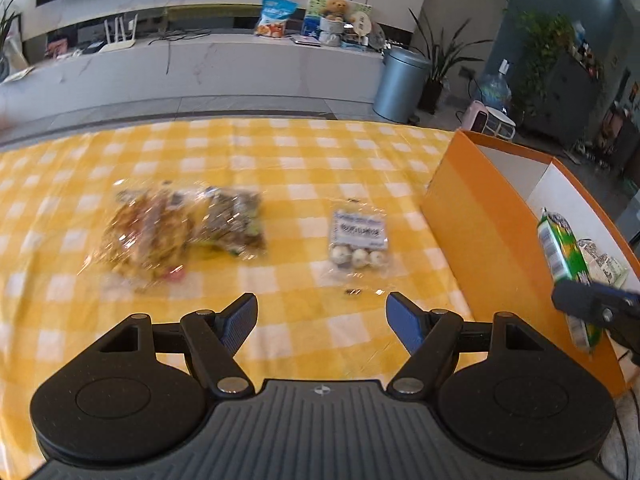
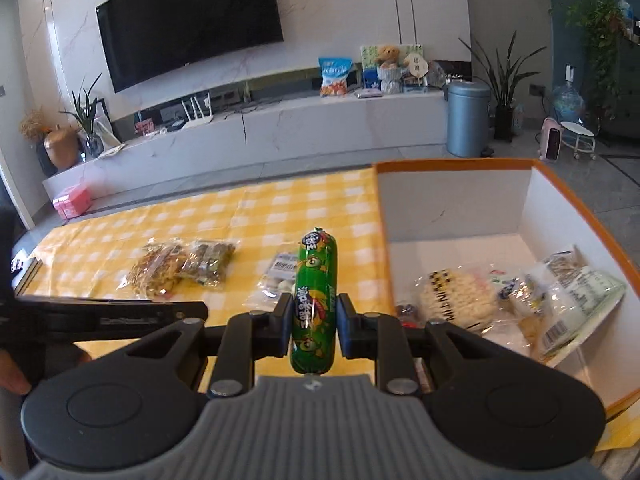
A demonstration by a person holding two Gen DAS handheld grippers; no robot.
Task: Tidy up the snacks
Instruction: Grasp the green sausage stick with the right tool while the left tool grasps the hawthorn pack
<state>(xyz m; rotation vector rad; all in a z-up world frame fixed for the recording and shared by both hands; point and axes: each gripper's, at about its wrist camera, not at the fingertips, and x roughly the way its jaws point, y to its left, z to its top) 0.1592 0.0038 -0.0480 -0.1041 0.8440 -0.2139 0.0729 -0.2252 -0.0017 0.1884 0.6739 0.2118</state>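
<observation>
My right gripper [image 2: 314, 322] is shut on a green sausage-shaped snack [image 2: 315, 300], held above the table just left of the orange box [image 2: 456, 166]. The left wrist view shows that same green snack [image 1: 560, 252] and part of the right gripper [image 1: 592, 304] at the box's near end. My left gripper [image 1: 321, 318] stands open above the yellow checked cloth [image 1: 280, 152], nothing between its fingers. Ahead of it lie a small clear pack of white balls [image 1: 358, 240] and two clear bags of mixed snacks [image 1: 184, 232]. These bags [image 2: 184, 270] and the small pack [image 2: 276, 276] show in the right wrist view too.
Inside the orange box lie a noodle cake in clear wrap [image 2: 456, 296] and several white packets [image 2: 568, 296]. Beyond the table stand a white TV bench [image 2: 280, 128], a blue-grey bin [image 2: 468, 118] and potted plants. A hand [image 2: 12, 372] shows at the far left edge.
</observation>
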